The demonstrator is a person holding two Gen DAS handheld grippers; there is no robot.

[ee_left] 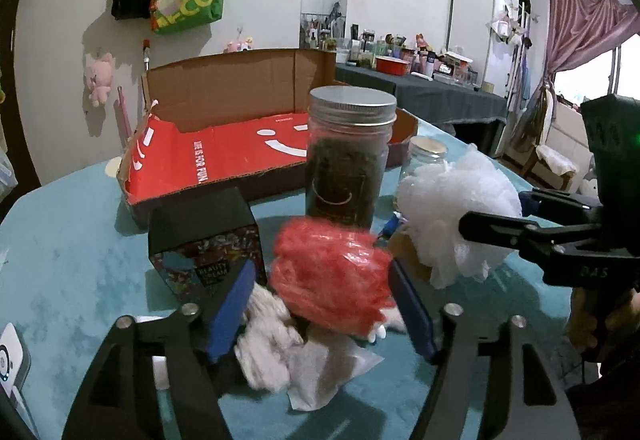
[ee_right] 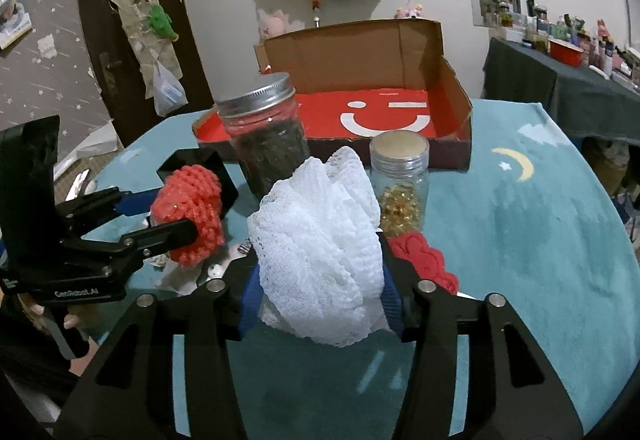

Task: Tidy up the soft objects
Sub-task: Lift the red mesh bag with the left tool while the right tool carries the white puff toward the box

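Observation:
A red mesh puff [ee_left: 332, 276] sits blurred between the blue pads of my left gripper [ee_left: 322, 274]. A gap shows beside the left pad [ee_left: 234, 304], so the jaws stand open around it. The right wrist view shows that gripper [ee_right: 176, 214] side-on, with the red puff [ee_right: 188, 216] between its fingers. My right gripper [ee_right: 320, 268] is shut on a white lace puff [ee_right: 320, 240], with both pads pressed into its sides. From the left wrist view, the right gripper [ee_left: 494, 210] holds the white puff [ee_left: 456, 200] just right of the jars.
An open cardboard box with a red lining [ee_left: 224, 156] [ee_right: 456, 88] lies behind. A tall jar of dark contents [ee_left: 344, 168], a small jar of gold capsules [ee_right: 402, 184] and a black carton [ee_left: 204, 240] stand close. White cloth [ee_left: 268, 340] and a red crocheted piece [ee_right: 424, 260] lie on the teal tablecloth [ee_right: 520, 280].

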